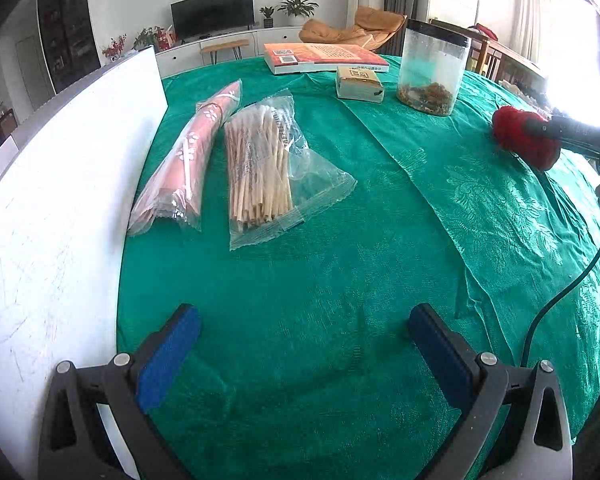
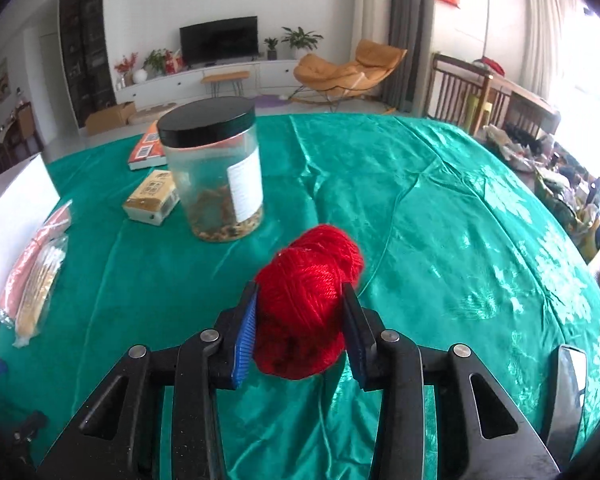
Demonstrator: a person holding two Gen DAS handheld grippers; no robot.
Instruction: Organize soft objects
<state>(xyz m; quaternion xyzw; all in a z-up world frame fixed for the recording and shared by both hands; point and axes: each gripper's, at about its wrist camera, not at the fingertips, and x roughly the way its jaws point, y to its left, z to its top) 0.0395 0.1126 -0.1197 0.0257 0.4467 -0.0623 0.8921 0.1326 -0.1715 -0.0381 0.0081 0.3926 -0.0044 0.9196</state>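
- Right wrist view, nearest me: my right gripper (image 2: pixel 300 320) is clenched on the red yarn ball (image 2: pixel 310 304), a blue pad pressing into each flank; the ball bulges out ahead of the fingers, above the green tablecloth (image 2: pixel 440 240).
- Just beyond the yarn I see a clear jar (image 2: pixel 216 184) with a black lid standing upright, brown bits lying in its bottom.
- Beside the jar, to its left, a small tan box (image 2: pixel 152 198) lies flat, and behind that an orange book (image 2: pixel 146 152).
- Left wrist view, nearest me: my left gripper (image 1: pixel 304 344) is released, its blue pads wide apart with only bare cloth between them.
- Ahead of it a clear bag of wooden sticks (image 1: pixel 260 168) lies on the cloth, with a pink wrapped packet (image 1: pixel 188 156) just beside it on the left.
- A white board (image 1: pixel 60 200) runs along the table's left edge, next to the packet.
- At the far right of this view I see the yarn in the other gripper's fingers, well apart from the bags.
- Farthest off, across the room, are a television (image 2: pixel 219 40) and a tan lounge chair (image 2: pixel 348 70).
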